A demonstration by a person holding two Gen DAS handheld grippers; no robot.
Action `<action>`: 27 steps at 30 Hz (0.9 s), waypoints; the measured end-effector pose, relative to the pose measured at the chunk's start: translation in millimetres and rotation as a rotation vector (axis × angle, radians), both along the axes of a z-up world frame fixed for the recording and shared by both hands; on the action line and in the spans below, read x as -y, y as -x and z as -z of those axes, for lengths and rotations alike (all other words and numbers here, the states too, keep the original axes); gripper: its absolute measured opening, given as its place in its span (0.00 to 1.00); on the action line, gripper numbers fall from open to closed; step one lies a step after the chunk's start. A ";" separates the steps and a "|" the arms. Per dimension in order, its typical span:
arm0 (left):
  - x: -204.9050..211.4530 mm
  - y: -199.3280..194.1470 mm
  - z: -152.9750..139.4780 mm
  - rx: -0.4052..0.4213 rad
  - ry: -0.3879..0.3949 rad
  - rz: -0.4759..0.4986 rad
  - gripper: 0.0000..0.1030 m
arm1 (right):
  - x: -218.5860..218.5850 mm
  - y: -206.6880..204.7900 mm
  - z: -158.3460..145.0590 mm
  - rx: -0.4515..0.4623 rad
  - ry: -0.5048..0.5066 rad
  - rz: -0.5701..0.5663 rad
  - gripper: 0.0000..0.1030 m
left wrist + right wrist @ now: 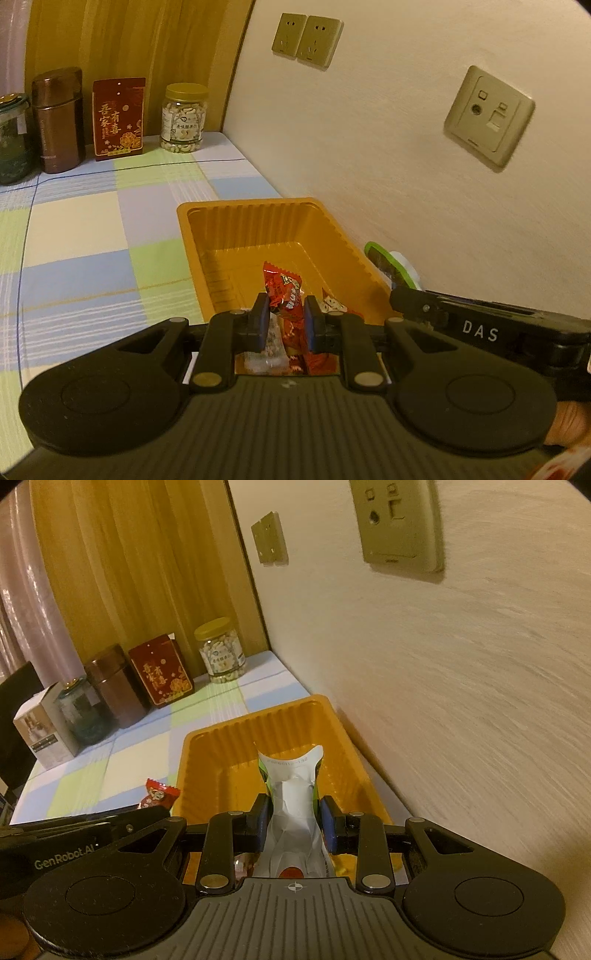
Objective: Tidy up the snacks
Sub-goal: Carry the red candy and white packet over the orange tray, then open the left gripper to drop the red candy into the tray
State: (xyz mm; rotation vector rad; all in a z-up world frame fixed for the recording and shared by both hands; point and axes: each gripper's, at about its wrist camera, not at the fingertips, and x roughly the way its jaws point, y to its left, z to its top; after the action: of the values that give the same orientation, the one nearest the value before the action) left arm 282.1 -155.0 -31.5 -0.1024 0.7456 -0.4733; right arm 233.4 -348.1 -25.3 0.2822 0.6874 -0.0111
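An orange plastic tray (258, 218) (207, 746) stands on the checked tablecloth against the wall. My left gripper (286, 314) hangs over the tray's near end, shut on a red snack packet (282, 291). Under it lie a clear-wrapped snack (271, 345) and more red packets (306, 360). My right gripper (293, 814) is over the tray too, shut on a white and green snack pouch (293, 794) that sticks up between the pads. The right gripper's body (491, 328) shows at right in the left wrist view; the left one's body (66, 834) and red packet (159, 794) show at left in the right wrist view.
At the table's far end stand a cashew jar (183, 118) (221, 653), a red box (118, 118) (162, 674), a brown canister (57, 120) (114, 686), a glass jar (83, 712) and a white box (42, 733). The wall with sockets (489, 114) runs close along the right.
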 end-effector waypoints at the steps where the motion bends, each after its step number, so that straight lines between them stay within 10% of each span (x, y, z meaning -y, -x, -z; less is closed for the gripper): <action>1: 1.1 -4.0 1.3 -0.003 -0.001 -0.001 0.17 | -0.4 -3.8 1.2 -0.002 0.000 -0.003 0.29; 27: 13.2 -52.4 26.3 -0.025 -0.026 0.022 0.17 | -1.4 -61.4 32.0 -0.056 0.024 -0.028 0.29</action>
State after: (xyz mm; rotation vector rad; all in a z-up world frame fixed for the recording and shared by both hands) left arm 334.5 -168.2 -57.9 -0.0757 0.7780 -0.4841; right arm 294.8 -346.7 -57.3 0.2502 0.7459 -0.0002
